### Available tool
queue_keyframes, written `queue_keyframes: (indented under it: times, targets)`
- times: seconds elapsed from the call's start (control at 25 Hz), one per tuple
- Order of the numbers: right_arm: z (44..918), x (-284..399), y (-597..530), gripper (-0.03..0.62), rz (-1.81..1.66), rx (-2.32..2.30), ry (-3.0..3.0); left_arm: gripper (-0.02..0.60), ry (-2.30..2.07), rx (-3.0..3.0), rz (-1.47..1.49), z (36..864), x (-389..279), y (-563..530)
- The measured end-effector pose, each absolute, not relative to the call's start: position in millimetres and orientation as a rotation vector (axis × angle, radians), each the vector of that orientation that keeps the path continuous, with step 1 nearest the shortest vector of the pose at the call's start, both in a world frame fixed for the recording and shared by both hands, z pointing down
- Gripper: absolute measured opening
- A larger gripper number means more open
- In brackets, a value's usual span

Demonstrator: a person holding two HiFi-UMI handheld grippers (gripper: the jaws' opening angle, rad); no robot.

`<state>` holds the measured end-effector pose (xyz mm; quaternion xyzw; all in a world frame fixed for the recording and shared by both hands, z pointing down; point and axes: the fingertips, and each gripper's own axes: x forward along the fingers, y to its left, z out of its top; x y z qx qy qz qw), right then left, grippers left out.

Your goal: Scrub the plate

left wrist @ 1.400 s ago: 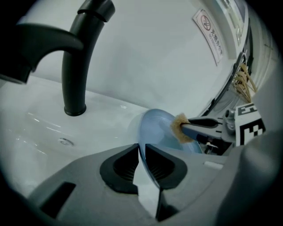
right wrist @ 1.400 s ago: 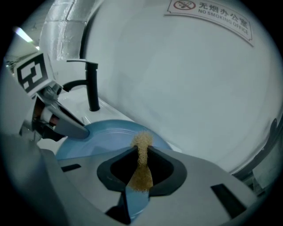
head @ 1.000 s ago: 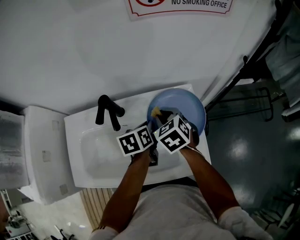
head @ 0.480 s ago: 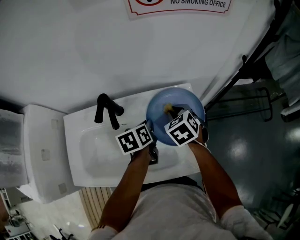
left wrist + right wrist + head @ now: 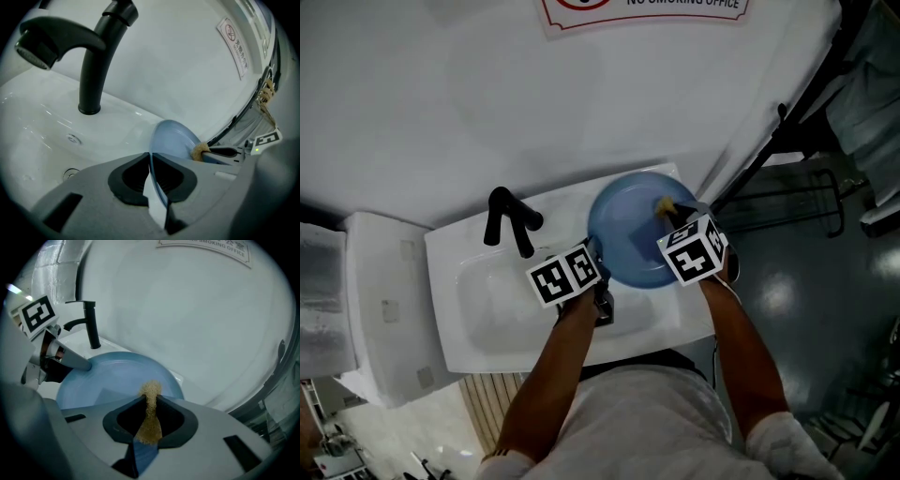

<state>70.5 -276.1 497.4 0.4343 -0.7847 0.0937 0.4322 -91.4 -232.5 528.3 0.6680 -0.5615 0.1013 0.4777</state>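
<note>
A light blue plate [image 5: 628, 230] is held tilted over the right end of the white sink [image 5: 478, 309]. My left gripper [image 5: 598, 255] has the plate's [image 5: 176, 140] near-left rim between its jaws; they are closing and the pads press on it. My right gripper [image 5: 670, 211] is shut on a tan sponge [image 5: 151, 413], whose tip rests on the plate's [image 5: 112, 376] face. In the head view the sponge [image 5: 664, 205] sits near the plate's far right rim. The left gripper view shows the sponge [image 5: 200, 151] against the plate.
A black faucet [image 5: 511, 220] stands at the back of the sink, left of the plate. The white wall behind carries a sign [image 5: 637, 7]. A white toilet tank [image 5: 384, 309] is at the left. A dark metal rack [image 5: 797, 202] stands on the floor at the right.
My right gripper has carried the sponge across the plate from its left part to its far right rim. The left gripper and the plate have shifted only slightly.
</note>
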Motion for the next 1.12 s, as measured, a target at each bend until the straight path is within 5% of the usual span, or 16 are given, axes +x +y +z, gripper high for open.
queue_keyframes:
  times: [0.52, 1.12]
  targets:
    - [503, -24, -212, 0.063, 0.246, 0.833, -2.102, 0.034, -1.374, 1.608, 0.218, 528, -90, -229]
    - [508, 64, -235, 0.063, 0.242, 0.966, -1.951, 0.034, -1.376, 1.596, 0.207, 529, -88, -227]
